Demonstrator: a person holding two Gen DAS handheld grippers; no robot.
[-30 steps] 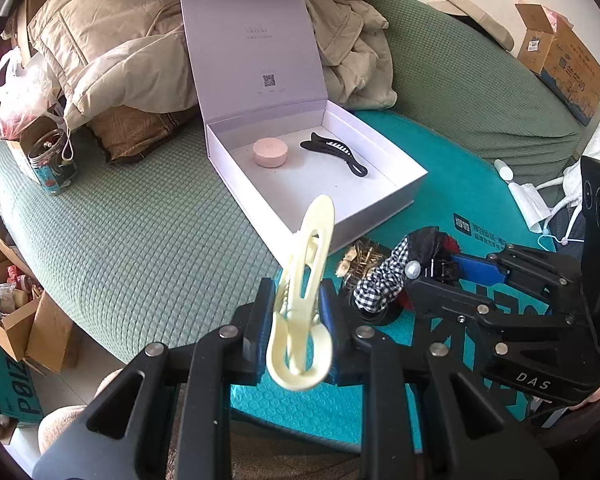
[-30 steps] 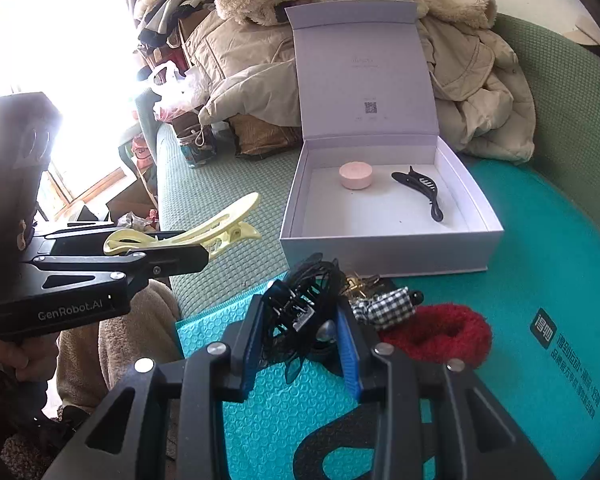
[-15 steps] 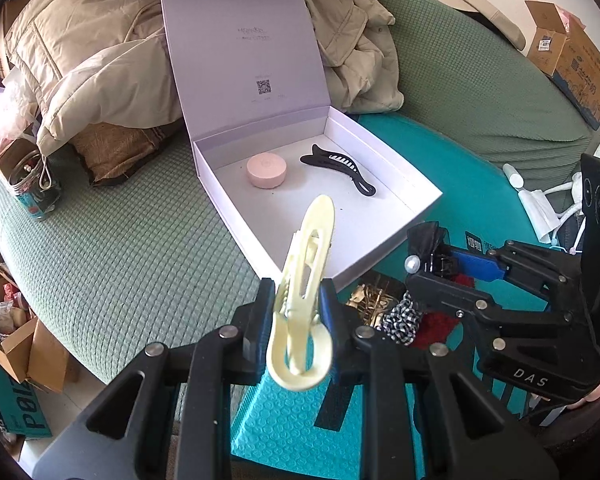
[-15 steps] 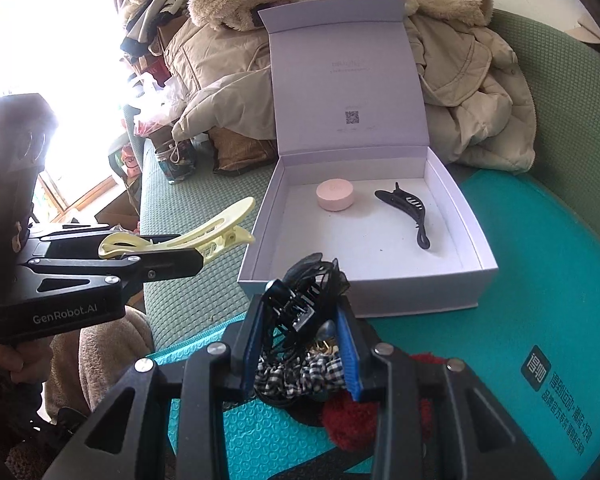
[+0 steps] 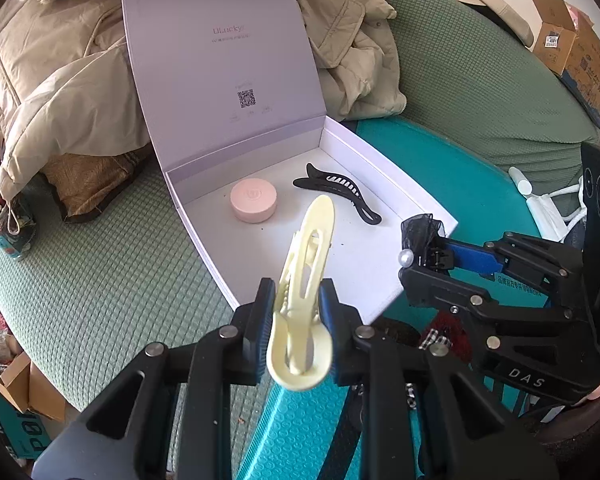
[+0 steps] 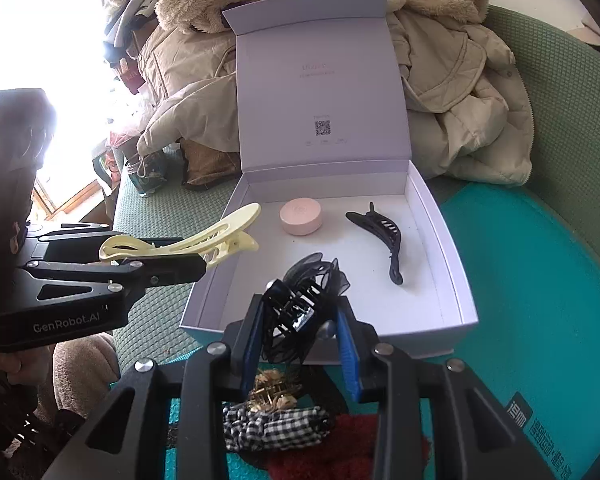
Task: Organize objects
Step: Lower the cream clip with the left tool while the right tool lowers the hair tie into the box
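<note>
My left gripper (image 5: 296,304) is shut on a pale yellow hair clip (image 5: 306,280), held above the near edge of the open white box (image 5: 428,204); the clip also shows in the right wrist view (image 6: 188,242). My right gripper (image 6: 298,320) is shut on a black mesh bow clip (image 6: 308,288) at the front wall of the box (image 6: 456,280); the bow clip also shows in the left wrist view (image 5: 422,232). Inside the box lie a pink round case (image 6: 301,216) and a black hair clip (image 6: 384,236).
A checkered scrunchie (image 6: 276,426), a red scrunchie (image 6: 340,448) and a gold clip (image 6: 274,394) lie on the teal mat (image 6: 540,280) below my right gripper. Beige coats (image 6: 460,100) pile behind the box. A can (image 5: 8,224) stands left; a cardboard box (image 5: 576,56) far right.
Both grippers have moved forward toward the box with their clips held; the box now looks closer, and the scrunchies have dropped toward the bottom of the right wrist view.
</note>
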